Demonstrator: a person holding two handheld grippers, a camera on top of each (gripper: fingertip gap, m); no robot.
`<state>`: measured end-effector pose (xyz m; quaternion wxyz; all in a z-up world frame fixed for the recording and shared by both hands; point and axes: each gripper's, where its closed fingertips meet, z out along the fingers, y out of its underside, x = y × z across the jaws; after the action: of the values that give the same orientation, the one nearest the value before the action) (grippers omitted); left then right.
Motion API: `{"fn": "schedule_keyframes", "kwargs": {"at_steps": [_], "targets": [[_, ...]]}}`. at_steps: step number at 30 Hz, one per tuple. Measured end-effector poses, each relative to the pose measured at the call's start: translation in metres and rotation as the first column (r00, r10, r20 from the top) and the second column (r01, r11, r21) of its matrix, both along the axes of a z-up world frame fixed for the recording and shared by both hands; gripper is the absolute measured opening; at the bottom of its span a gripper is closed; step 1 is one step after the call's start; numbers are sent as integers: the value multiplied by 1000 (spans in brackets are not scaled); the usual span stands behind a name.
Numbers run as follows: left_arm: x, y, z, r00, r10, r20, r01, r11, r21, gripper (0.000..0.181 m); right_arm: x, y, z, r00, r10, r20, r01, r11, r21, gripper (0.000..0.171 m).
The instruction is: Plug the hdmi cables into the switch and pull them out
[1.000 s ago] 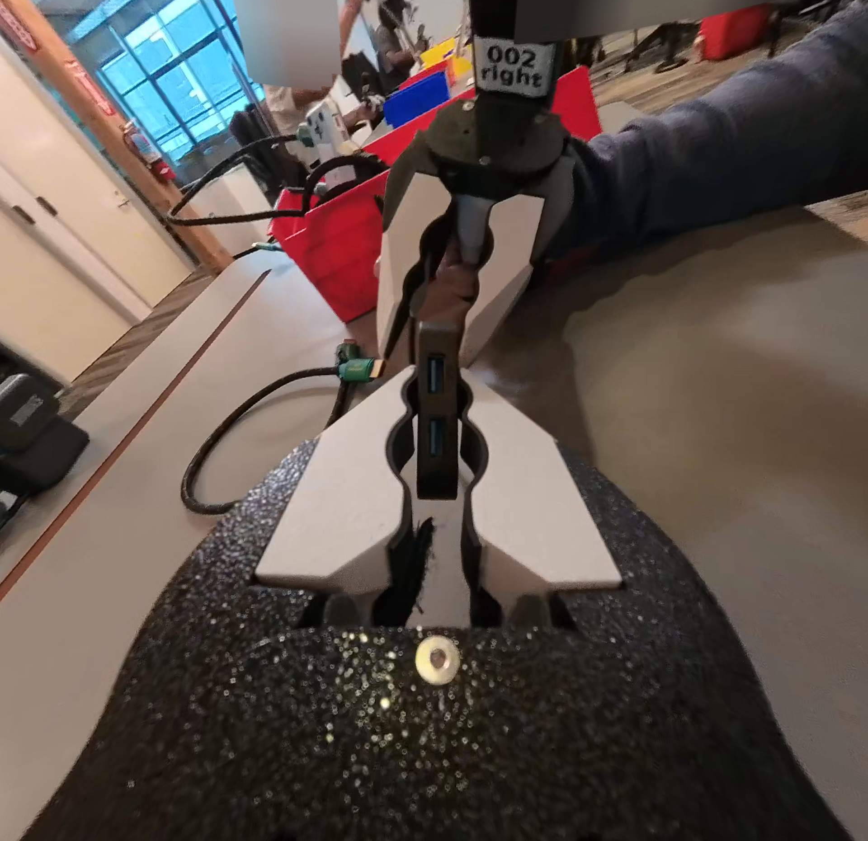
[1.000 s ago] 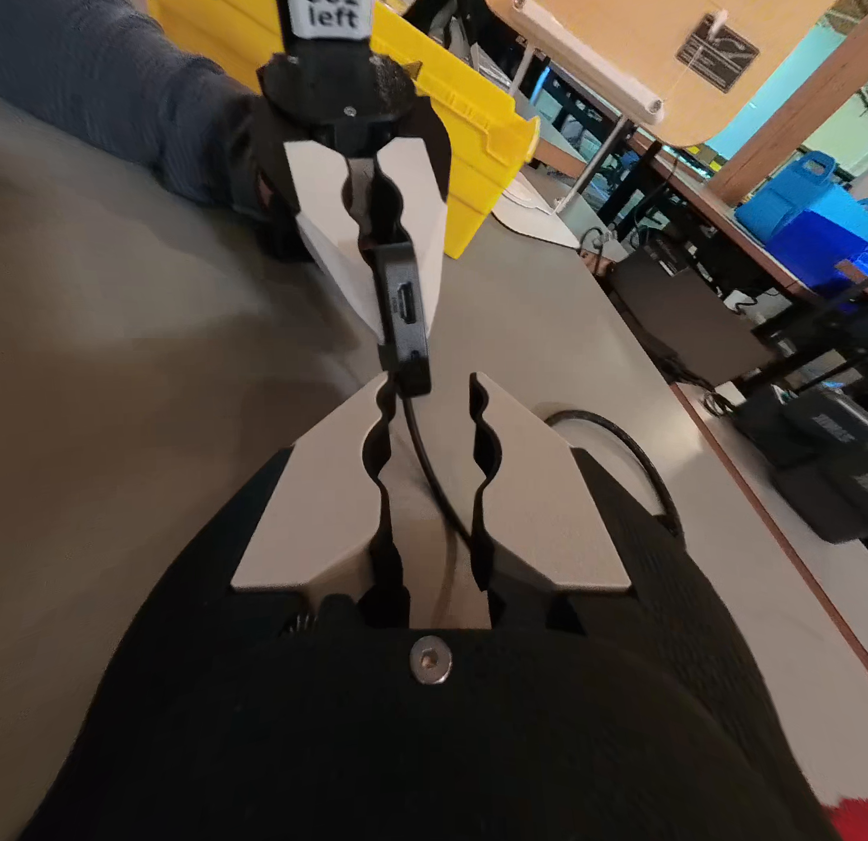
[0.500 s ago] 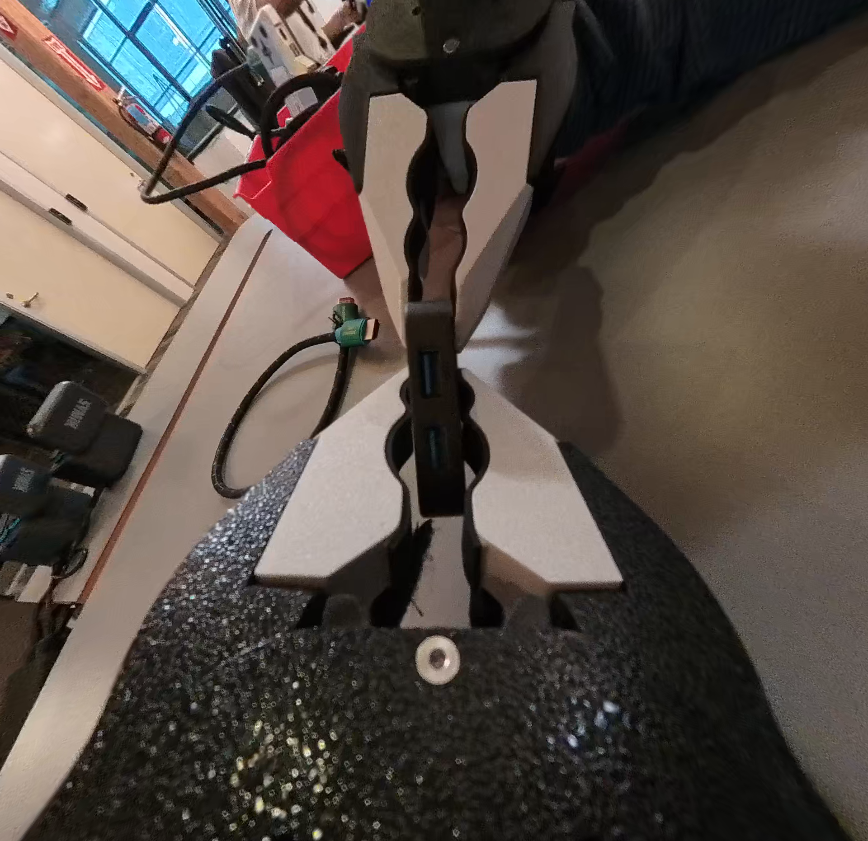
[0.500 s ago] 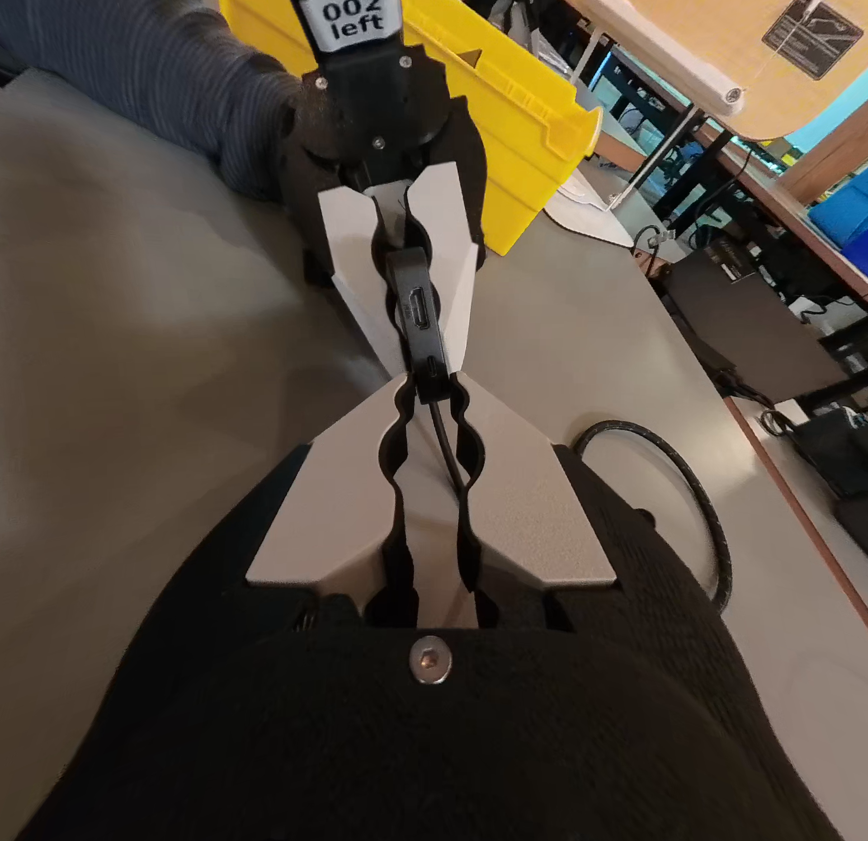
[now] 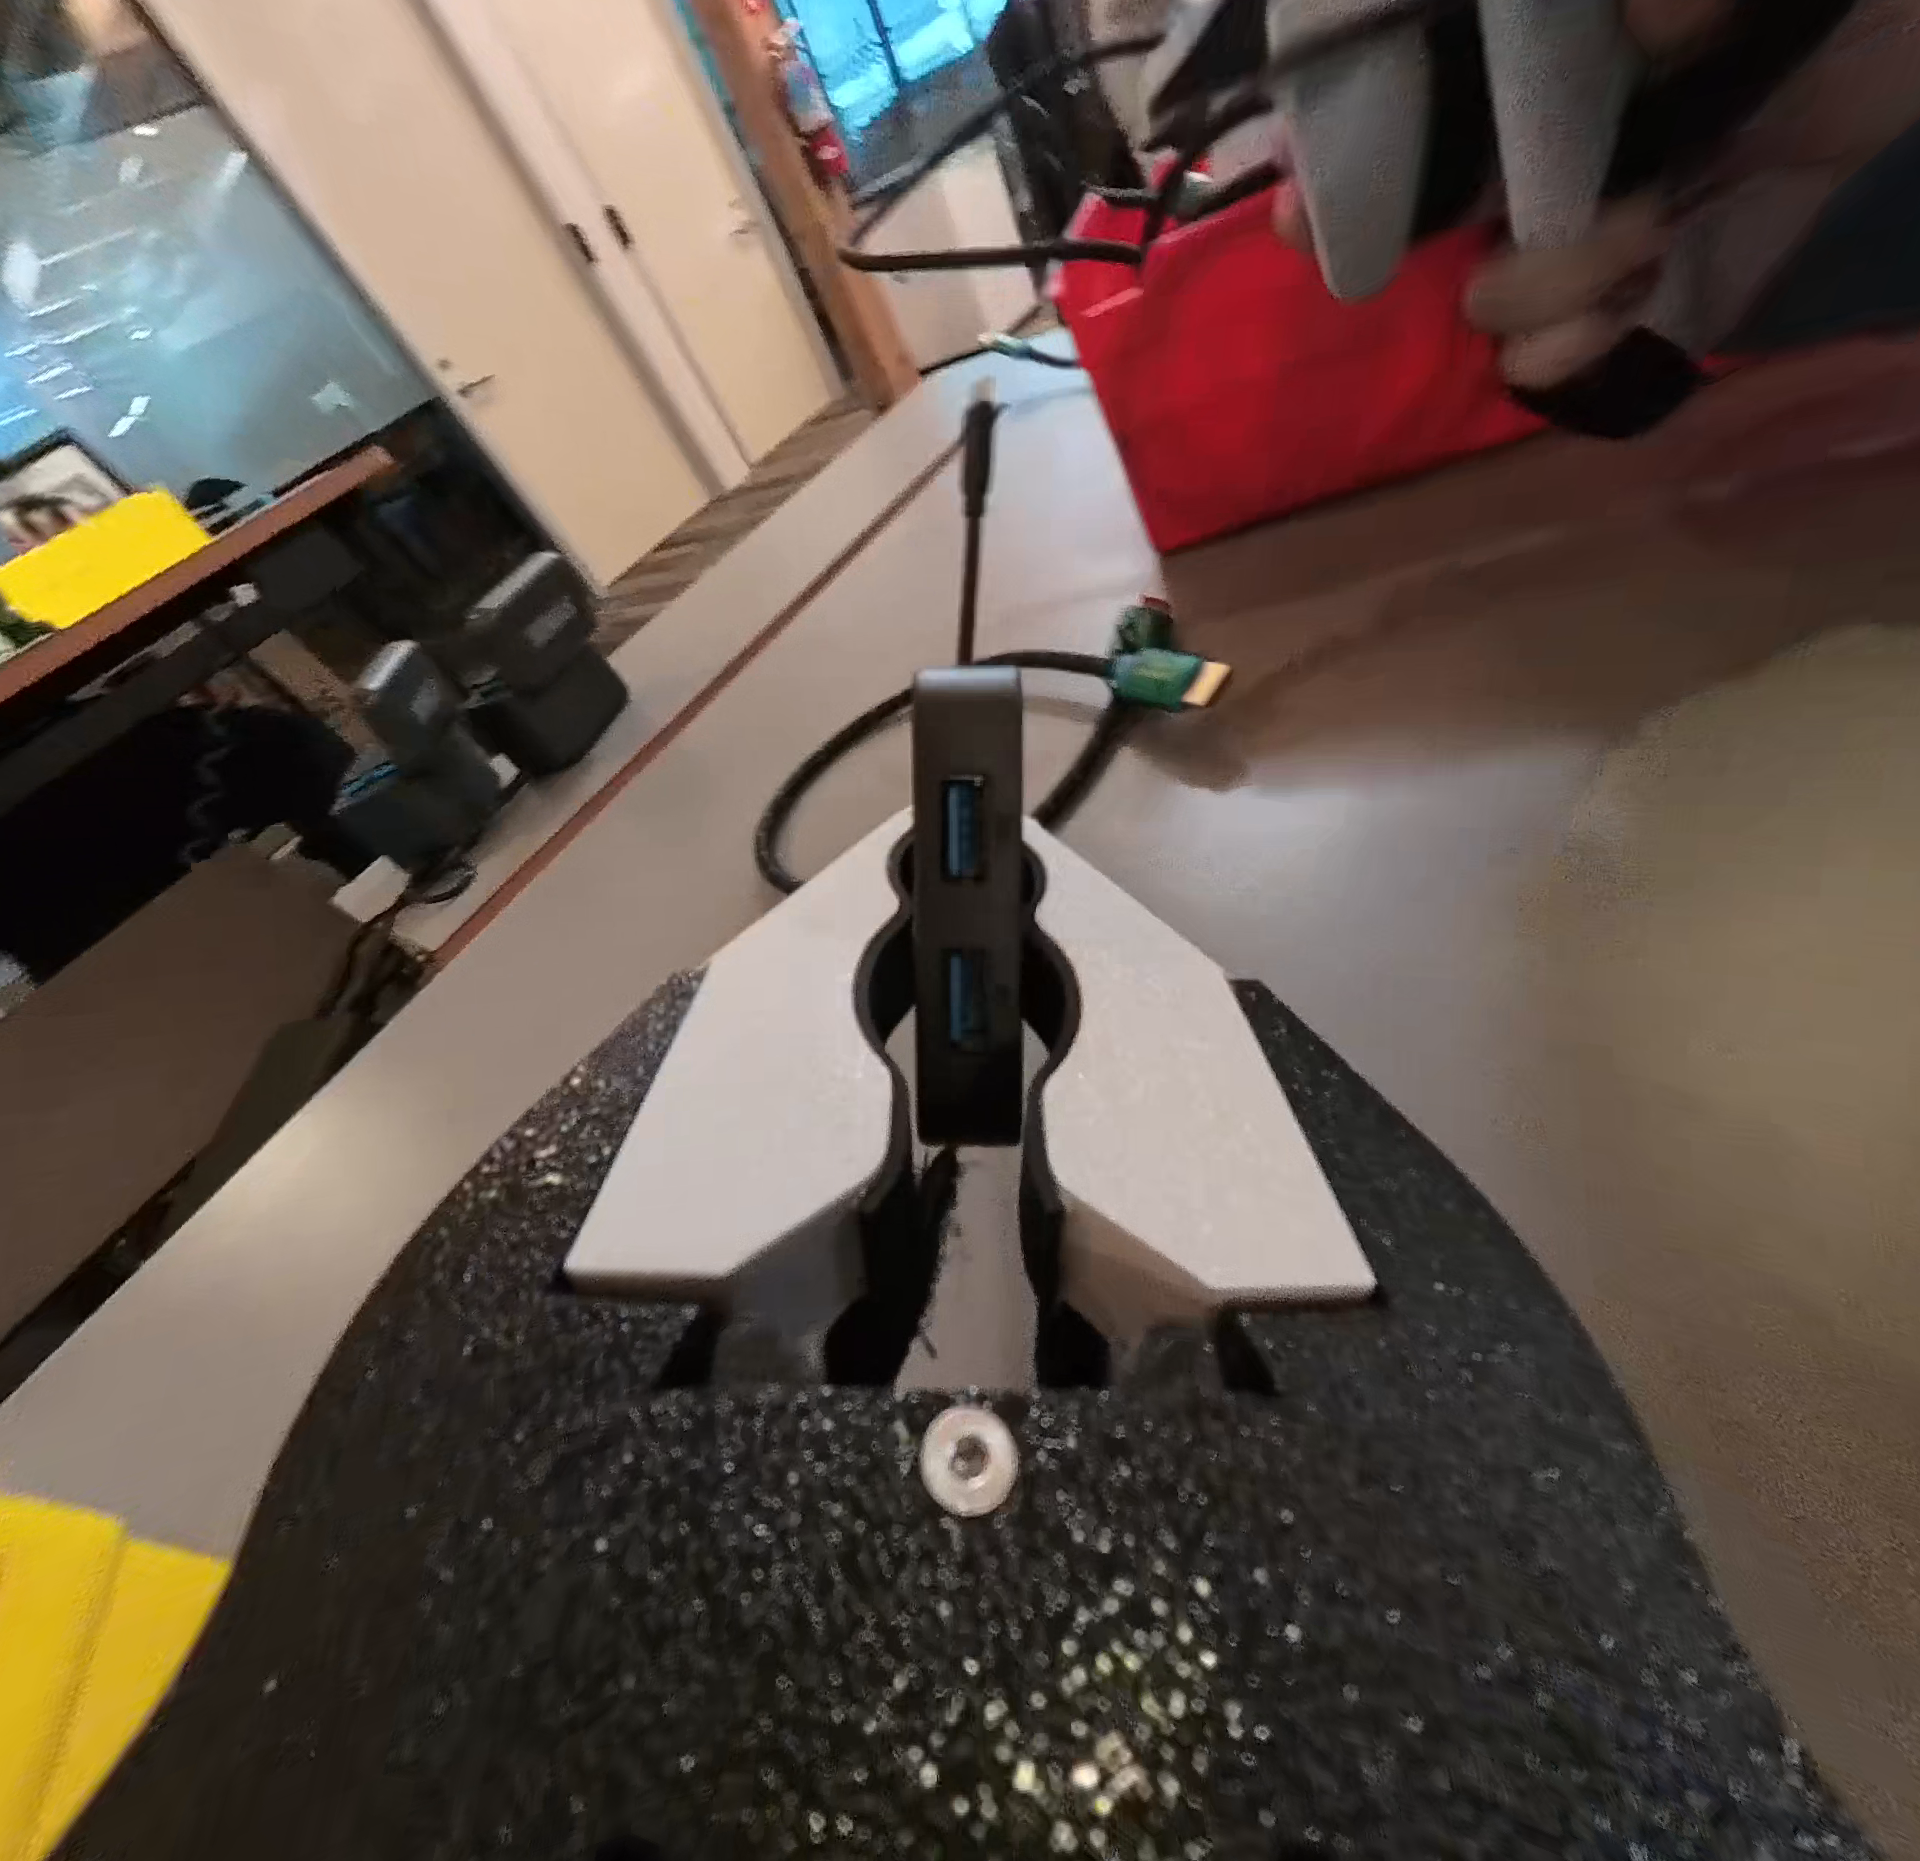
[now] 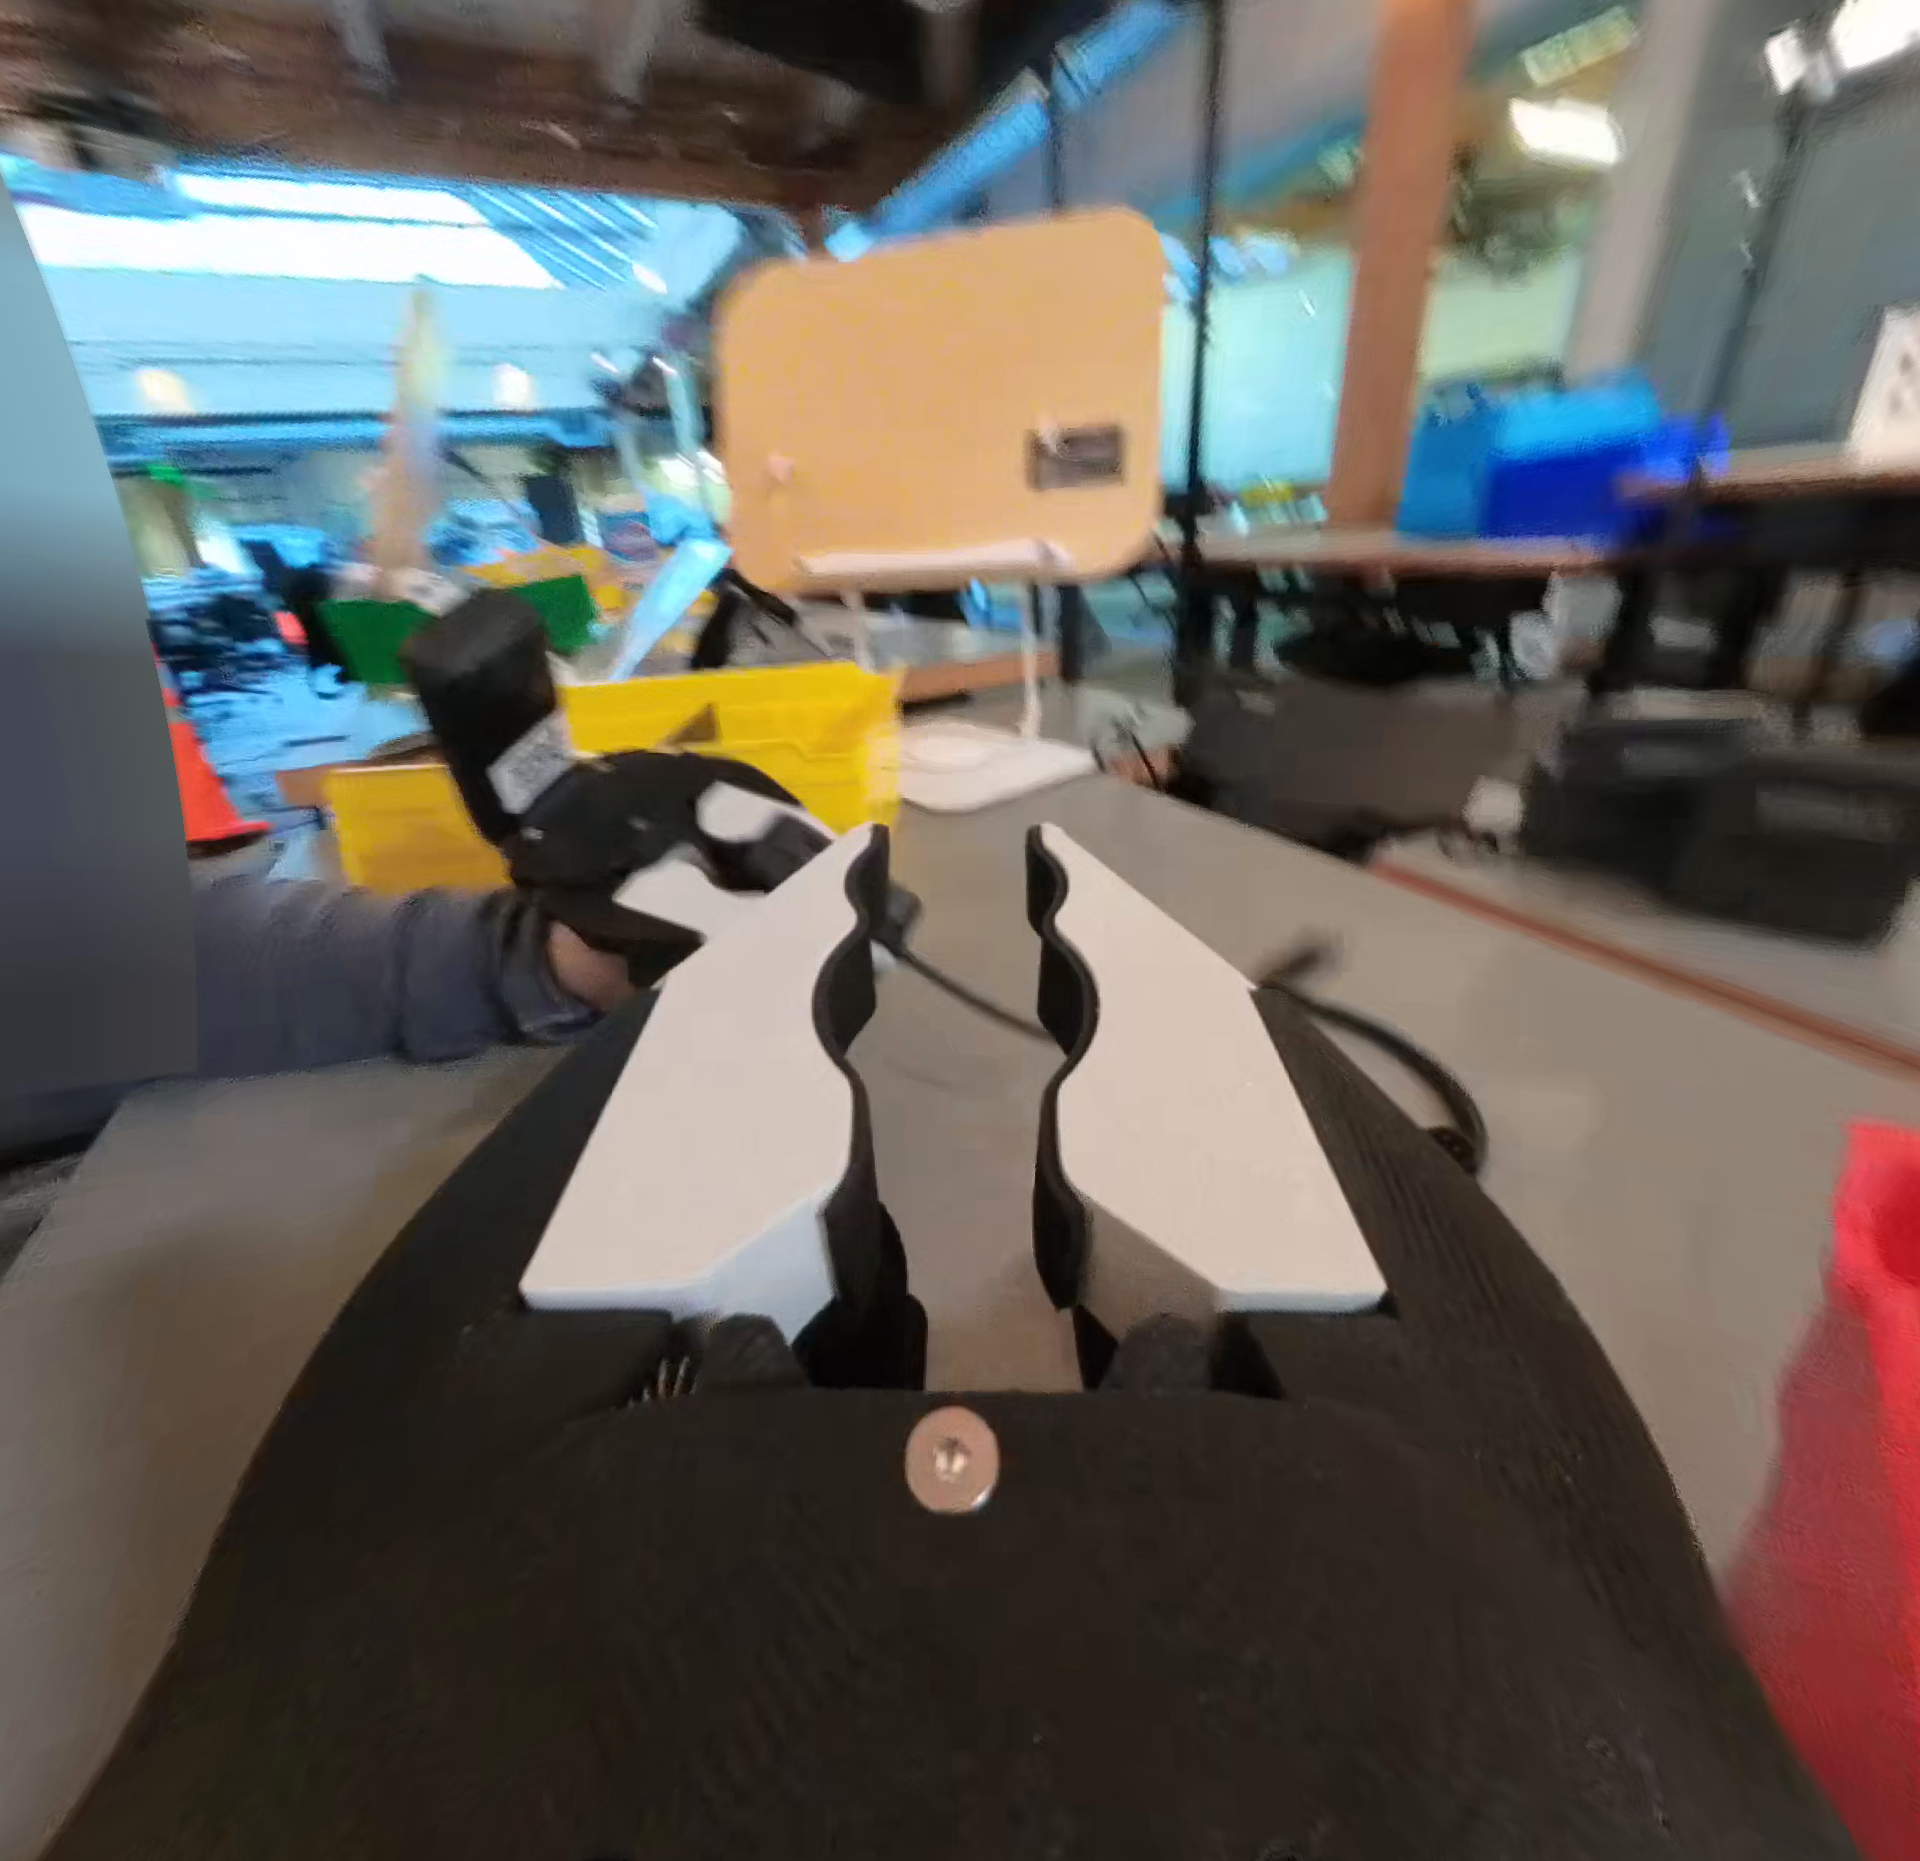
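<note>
The switch (image 5: pixel 966 772) is a slim dark grey box with two blue ports on the side that faces the left wrist camera. My left gripper (image 5: pixel 966 824) is shut on it and holds it on edge above the grey table (image 5: pixel 1558 980). Its thin black lead ends in a free plug (image 5: pixel 979 429). An HDMI cable with a green and gold plug (image 5: pixel 1164 663) lies loose on the table just beyond. My right gripper (image 6: pixel 961 845) is open and empty, raised and tilted up. Its blurred fingers (image 5: pixel 1361 149) show at the top right of the left wrist view.
A red bin (image 5: pixel 1278 388) stands behind the cable, and its corner (image 6: pixel 1860 1396) is close on the right in the right wrist view. A yellow bin (image 6: pixel 727 741) stands behind my left gripper (image 6: pixel 665 855). The table edge (image 5: pixel 665 731) runs along the left. The left gripper's tips are roughly 12 centimetres from the right gripper's.
My right gripper was closed around the switch's lead end; it has opened and lifted away up and to the right. My left gripper still holds the switch and has swung left.
</note>
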<state>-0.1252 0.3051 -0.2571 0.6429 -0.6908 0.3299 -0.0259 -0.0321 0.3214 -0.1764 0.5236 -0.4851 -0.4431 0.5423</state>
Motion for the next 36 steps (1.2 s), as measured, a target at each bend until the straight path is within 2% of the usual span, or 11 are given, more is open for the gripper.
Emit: {"fn": "schedule_keyframes", "kwargs": {"at_steps": [3, 5, 7, 10, 13, 17, 20, 25, 28, 33, 36], "targets": [[-10, 2, 11, 998, 43, 49, -45, 998, 49, 10, -5, 26, -36, 956, -107, 273, 151, 978, -144, 28], [-11, 1, 14, 998, 43, 49, -46, 997, 68, 10, -4, 37, -65, 865, -151, 479, 286, 932, -222, 33], [-9, 0, 14, 999, 45, 23, -46, 996, 82, 10, -2, 43, -85, 790, -161, 591, 391, 876, -284, 40], [-4, -1, 12, 999, 30, -17, -28, 995, 91, 10, -1, 56, -98, 770, -160, 618, 490, 769, -412, 42], [0, -3, 12, 999, 15, -37, -11, 994, 107, 11, 3, 59, -117, 732, -83, 676, 545, 666, -509, 49], [2, -4, 14, 999, 7, -40, -2, 993, 119, 11, 9, 59, -134, 644, 1, 765, 618, 589, -521, 50], [2, -5, 15, 1000, 2, -29, 1, 993, 120, 11, 1, 54, -134, 651, 105, 752, 608, 522, -599, 47], [1, -7, 17, 1000, -2, -11, 3, 993, 120, 11, -3, 58, -140, 592, 198, 781, 647, 460, -608, 34], [1, -7, 16, 1000, -6, -4, 6, 993, 115, 11, -7, 56, -140, 588, 256, 767, 644, 427, -635, 32], [3, -7, 14, 1000, -16, -10, 17, 994, 105, 11, -6, 51, -141, 559, 311, 768, 638, 430, -639, 17], [3, -7, 14, 1000, -18, -15, 20, 994, 104, 11, -7, 48, -138, 573, 322, 754, 603, 458, -653, 14]]}}
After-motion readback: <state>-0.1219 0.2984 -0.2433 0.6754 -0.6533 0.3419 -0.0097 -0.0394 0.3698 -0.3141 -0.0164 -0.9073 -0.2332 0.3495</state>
